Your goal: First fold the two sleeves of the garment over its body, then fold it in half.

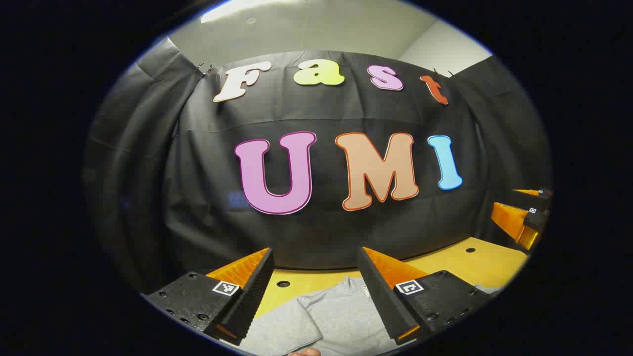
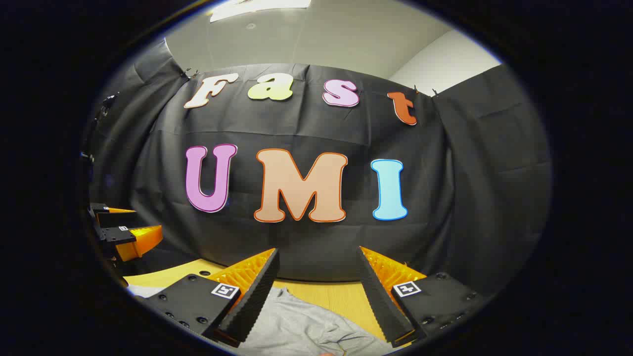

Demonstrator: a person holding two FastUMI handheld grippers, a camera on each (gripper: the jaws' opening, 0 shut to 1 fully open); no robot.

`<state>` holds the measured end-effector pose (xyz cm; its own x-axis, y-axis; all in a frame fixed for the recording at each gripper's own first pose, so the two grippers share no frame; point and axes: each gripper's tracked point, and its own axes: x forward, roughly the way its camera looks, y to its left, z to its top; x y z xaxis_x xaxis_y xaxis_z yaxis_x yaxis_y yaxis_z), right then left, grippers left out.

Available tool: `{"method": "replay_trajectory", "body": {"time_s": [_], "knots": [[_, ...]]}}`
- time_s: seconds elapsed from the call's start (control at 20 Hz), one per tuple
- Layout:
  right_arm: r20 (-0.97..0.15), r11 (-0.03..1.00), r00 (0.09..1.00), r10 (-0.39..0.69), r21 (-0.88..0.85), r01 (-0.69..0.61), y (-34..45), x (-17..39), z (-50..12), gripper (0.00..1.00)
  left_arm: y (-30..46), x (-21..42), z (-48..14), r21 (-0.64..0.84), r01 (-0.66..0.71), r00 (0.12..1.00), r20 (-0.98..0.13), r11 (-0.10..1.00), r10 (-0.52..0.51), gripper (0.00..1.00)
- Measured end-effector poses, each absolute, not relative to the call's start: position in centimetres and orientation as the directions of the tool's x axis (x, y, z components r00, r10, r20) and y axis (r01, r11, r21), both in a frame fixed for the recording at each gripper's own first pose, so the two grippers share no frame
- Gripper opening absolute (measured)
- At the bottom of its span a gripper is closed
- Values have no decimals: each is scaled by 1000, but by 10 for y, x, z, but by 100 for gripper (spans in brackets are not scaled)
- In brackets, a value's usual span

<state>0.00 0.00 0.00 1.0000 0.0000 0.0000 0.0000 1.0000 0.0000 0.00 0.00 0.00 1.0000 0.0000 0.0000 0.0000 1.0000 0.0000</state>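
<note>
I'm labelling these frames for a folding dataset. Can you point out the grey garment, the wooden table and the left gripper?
grey garment (image 1: 341, 316): left gripper view, on its flat body between the fingers.
wooden table (image 1: 470, 264): left gripper view, on bare top at right.
left gripper (image 1: 316, 252): left gripper view, midway between its open fingertips.

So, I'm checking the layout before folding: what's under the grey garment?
The grey garment lies on a yellow wooden table that has dark round holes; one hole shows just past the cloth. Whatever lies beneath the fabric itself is covered.

Grey garment (image 1: 341, 316), yellow wooden table (image 1: 474, 262), black-and-orange left tool (image 1: 316, 259), matching right tool (image 2: 319, 257)
</note>
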Motion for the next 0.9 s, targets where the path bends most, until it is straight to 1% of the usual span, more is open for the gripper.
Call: {"method": "replay_trajectory", "body": {"time_s": [0.1, 0.4, 0.45, 0.5, 0.55, 0.65, 0.7, 0.75, 0.9], "knots": [[-3, 1000, 1000, 2, 4, -2, -1, 3, 1, 97, 0, 1, 2, 7, -1, 1000, 3, 1000, 1, 98], [-2, 1000, 1000, 15, -6, -15, 2, 4, 2, 97, 1, 3, 8, 12, -5, 1000, 28, 1000, 5, 98], [-6, 1000, 1000, 19, -7, -19, 2, 4, 1, 97, 1, 3, 7, 9, -7, 1000, 27, 1000, 7, 100], [-7, 1000, 1000, 20, -8, -20, 2, 4, 1, 97, 2, 3, 7, 6, -9, 1000, 26, 1000, 9, 98], [-6, 1000, 1000, 21, -9, -21, 1, 4, 2, 97, 3, 2, 6, 3, -12, 1000, 23, 1000, 12, 100], [1, 1000, 1000, 20, -11, -20, 1, 3, 3, 97, 4, 2, 4, -3, -17, 1000, 20, 1000, 17, 98], [0, 1000, 1000, 20, -12, -20, 1, 2, 3, 97, 5, 1, 4, -4, -19, 1000, 18, 1000, 19, 100], [-3, 1000, 1000, 20, -12, -20, 1, 2, 2, 97, 5, 1, 3, -5, -20, 1000, 16, 1000, 20, 98], [-16, 1000, 1000, 23, -9, -23, 1, 3, 0, 97, 8, 0, 2, -15, -31, 999, 14, 999, 31, 98]]}}
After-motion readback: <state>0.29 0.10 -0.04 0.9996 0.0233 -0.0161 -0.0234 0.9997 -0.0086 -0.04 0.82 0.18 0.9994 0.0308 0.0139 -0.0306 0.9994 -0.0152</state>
